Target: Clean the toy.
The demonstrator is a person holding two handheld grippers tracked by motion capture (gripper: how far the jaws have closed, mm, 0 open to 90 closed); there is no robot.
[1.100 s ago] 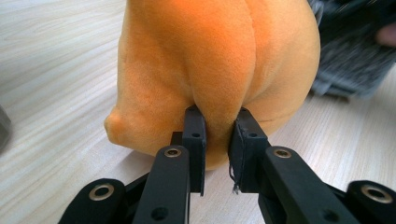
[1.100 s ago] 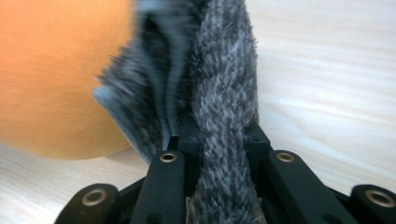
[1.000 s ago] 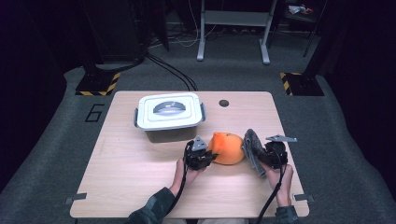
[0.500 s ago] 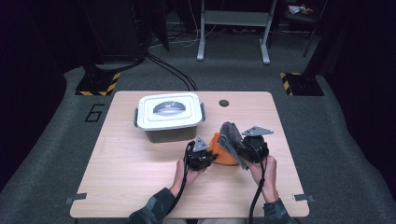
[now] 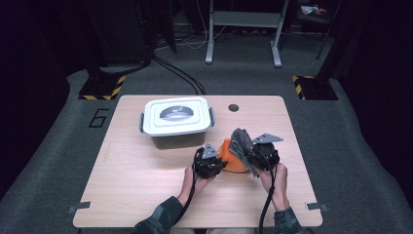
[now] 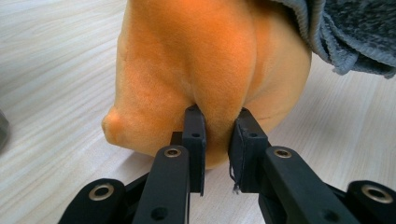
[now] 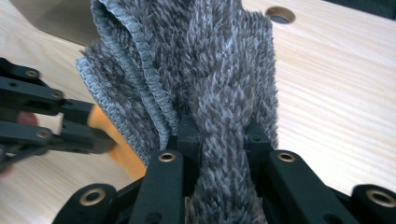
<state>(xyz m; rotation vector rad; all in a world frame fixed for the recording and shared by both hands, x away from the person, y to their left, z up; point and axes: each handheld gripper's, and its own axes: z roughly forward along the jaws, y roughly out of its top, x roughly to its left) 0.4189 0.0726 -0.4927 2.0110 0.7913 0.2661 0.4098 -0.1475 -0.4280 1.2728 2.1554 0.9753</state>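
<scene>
Dark floor is surrounding a pale wooden table (image 5: 136,195) in the high view, where a lidded grey box (image 5: 176,121) is sitting behind the orange plush thing (image 5: 233,157) lying between both hands. Left gripper view: the left gripper (image 6: 217,140) is pinching a fold of that orange plush. Right gripper view: the right gripper (image 7: 218,135) is clamping a bunched grey towel (image 7: 205,70), which is draping against the plush.

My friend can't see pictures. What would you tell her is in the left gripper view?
The left gripper pinches a fold of a soft, fuzzy orange thing that sits on a light wooden table. A fluffy grey cloth drapes over the orange thing's top right corner.
</scene>
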